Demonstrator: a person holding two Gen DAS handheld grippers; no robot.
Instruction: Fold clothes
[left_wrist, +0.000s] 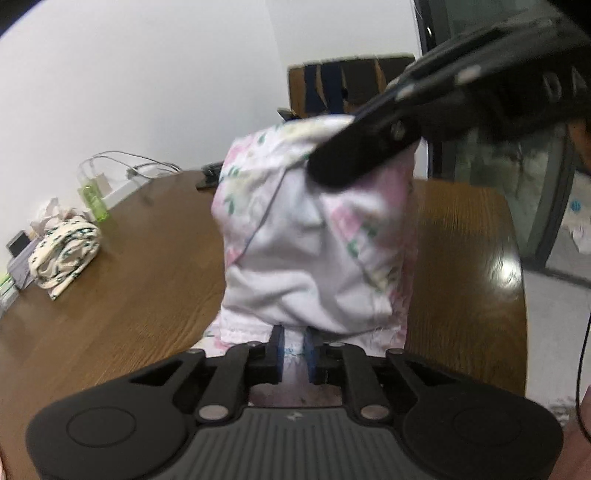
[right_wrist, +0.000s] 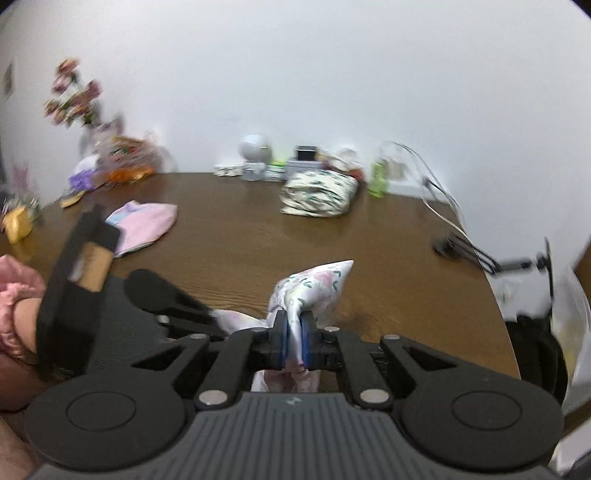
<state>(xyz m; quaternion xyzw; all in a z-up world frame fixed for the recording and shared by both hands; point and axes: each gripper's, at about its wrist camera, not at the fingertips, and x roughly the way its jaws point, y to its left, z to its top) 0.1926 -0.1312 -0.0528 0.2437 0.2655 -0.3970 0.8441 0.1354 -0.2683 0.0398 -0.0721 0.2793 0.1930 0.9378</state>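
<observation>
A white garment with pink and green floral print (left_wrist: 314, 236) hangs in the air above the brown table (left_wrist: 122, 302). My left gripper (left_wrist: 293, 350) is shut on its lower hem. My right gripper (right_wrist: 294, 339) is shut on another edge of the same floral garment (right_wrist: 314, 284), a corner of which sticks up past the fingers. In the left wrist view the right gripper's black body (left_wrist: 436, 122) reaches in from the upper right and holds the garment's top. In the right wrist view the left gripper (right_wrist: 92, 280) shows at the left, held by a hand.
A folded cream garment with green print (right_wrist: 317, 197) and a pink garment (right_wrist: 144, 225) lie on the table. A green bottle (right_wrist: 377, 181), cables (right_wrist: 439, 206), flowers (right_wrist: 74, 96), boxes and small items line the far wall. A chair (left_wrist: 351, 85) stands behind the table.
</observation>
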